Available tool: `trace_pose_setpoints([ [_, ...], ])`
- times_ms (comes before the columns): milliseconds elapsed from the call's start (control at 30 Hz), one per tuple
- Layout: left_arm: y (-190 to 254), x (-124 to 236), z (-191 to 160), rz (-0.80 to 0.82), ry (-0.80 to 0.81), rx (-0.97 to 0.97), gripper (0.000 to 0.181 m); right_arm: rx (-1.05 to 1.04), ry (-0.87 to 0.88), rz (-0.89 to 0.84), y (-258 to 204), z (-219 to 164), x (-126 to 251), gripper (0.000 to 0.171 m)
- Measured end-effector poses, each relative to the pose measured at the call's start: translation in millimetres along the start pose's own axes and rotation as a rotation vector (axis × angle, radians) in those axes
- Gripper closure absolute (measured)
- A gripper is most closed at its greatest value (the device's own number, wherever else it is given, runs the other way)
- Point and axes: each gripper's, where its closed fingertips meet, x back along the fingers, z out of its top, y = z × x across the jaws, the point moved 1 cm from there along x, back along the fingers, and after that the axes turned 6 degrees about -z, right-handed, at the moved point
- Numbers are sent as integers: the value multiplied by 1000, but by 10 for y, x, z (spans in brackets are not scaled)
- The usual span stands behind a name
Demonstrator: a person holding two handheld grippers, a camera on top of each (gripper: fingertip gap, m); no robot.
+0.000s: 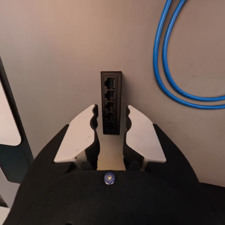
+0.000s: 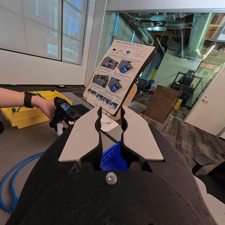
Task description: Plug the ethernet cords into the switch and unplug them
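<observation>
left gripper [image 1: 112, 107]: jaws spread, straddling black switch [image 1: 111, 103], apparently no contact | right gripper [image 2: 111, 110]: jaws parted, empty | blue ethernet cords [image 1: 163, 68] loose on table [image 1: 60, 48]

Both handheld grippers share one build: a matte black, rough-textured body, two pale grey finger plates edged inside with wavy black pads, and a single round screw set centrally below the fingers, as on the left gripper [image 1: 112, 107] and the right gripper [image 2: 111, 109]. The left unit's screw [image 1: 109, 178] looks bluish, possibly only a trick of the light, while the right's screw [image 2: 111, 178] is plain silver. In the right wrist view the left gripper carries a small black camera [image 2: 67, 108] with a lit screen, and the person's left hand [image 2: 48, 107] wears a black wristband [image 2: 28, 99].
</observation>
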Motion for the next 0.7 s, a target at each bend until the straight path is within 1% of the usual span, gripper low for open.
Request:
trace_pose_setpoints([
  [33, -21, 45, 12, 21, 9, 0, 133, -3, 1, 2, 5, 0, 10, 141],
  [133, -53, 302, 204, 67, 117, 11, 132, -19, 18, -10, 52, 22, 55, 141],
  [200, 95, 455, 525, 45, 231, 0, 135, -38, 42, -11, 74, 64, 93, 141],
  [233, 227, 462, 708, 21, 273, -28, 140, -48, 60, -8, 79, 94, 116, 141],
  [300, 446, 298, 996, 23, 268, -113, 144, -72, 96, 6, 76, 156, 166, 141],
  [400, 569, -126, 1212, 38, 183, -194, 148, -104, 129, 33, 63, 216, 246, 141],
  [467, 542, -298, 1295, 29, 164, -171, 147, -109, 143, 29, 82, 238, 297, 141],
  [533, 558, -386, 1357, -23, 176, -144, 149, -112, 151, 19, 111, 246, 327, 141],
  [633, 558, -495, 1318, -52, 123, -139, 149, -124, 146, 21, 140, 220, 322, 141],
  [667, 583, -511, 1320, -75, 127, -134, 155, -131, 139, 25, 144, 202, 309, 141],
  [700, 613, -517, 1329, -103, 136, -120, 156, -138, 129, 28, 147, 182, 294, 141],
])
